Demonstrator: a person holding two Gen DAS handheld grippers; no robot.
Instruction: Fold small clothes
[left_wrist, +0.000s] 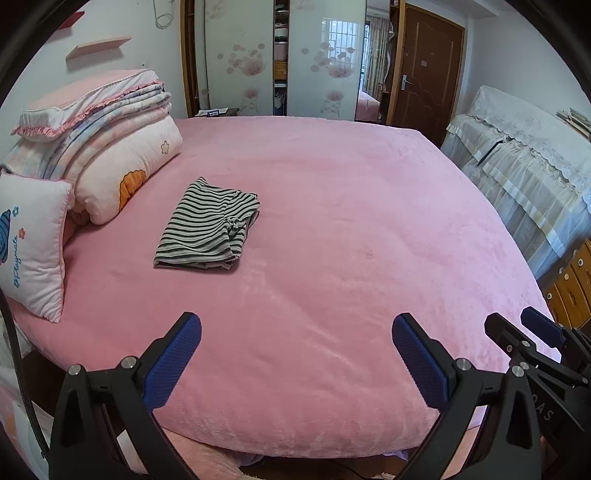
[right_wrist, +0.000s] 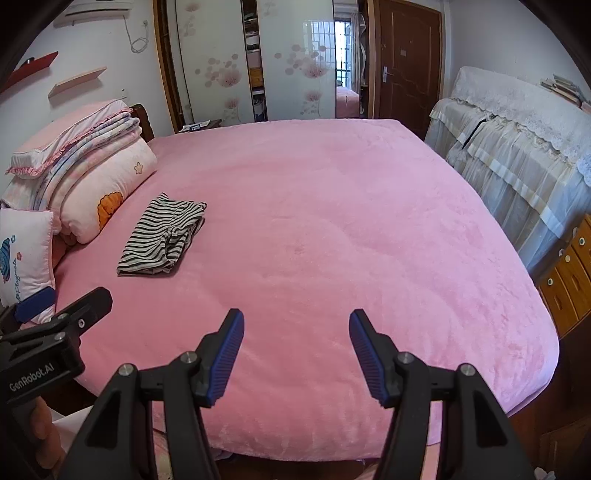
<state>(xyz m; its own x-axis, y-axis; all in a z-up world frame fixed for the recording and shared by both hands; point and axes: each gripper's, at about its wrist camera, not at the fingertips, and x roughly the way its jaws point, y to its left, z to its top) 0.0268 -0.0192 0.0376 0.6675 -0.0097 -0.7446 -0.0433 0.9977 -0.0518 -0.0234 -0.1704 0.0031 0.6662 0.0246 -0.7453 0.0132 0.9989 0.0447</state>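
Observation:
A folded black-and-white striped garment (left_wrist: 208, 227) lies on the pink bed (left_wrist: 332, 221), left of centre, near the pillows. It also shows in the right wrist view (right_wrist: 164, 234). My left gripper (left_wrist: 296, 330) is open and empty over the bed's near edge, well short of the garment. My right gripper (right_wrist: 296, 325) is open and empty, also over the near edge, to the right of the left one. The right gripper shows at the right edge of the left wrist view (left_wrist: 524, 325).
Stacked pink quilts and pillows (left_wrist: 99, 147) sit at the bed's left end, with a white cushion (left_wrist: 29, 243) in front. A lace-covered piece of furniture (left_wrist: 528, 158) and wooden drawers (left_wrist: 572, 288) stand along the right. A wardrobe and a brown door (left_wrist: 428, 70) are behind.

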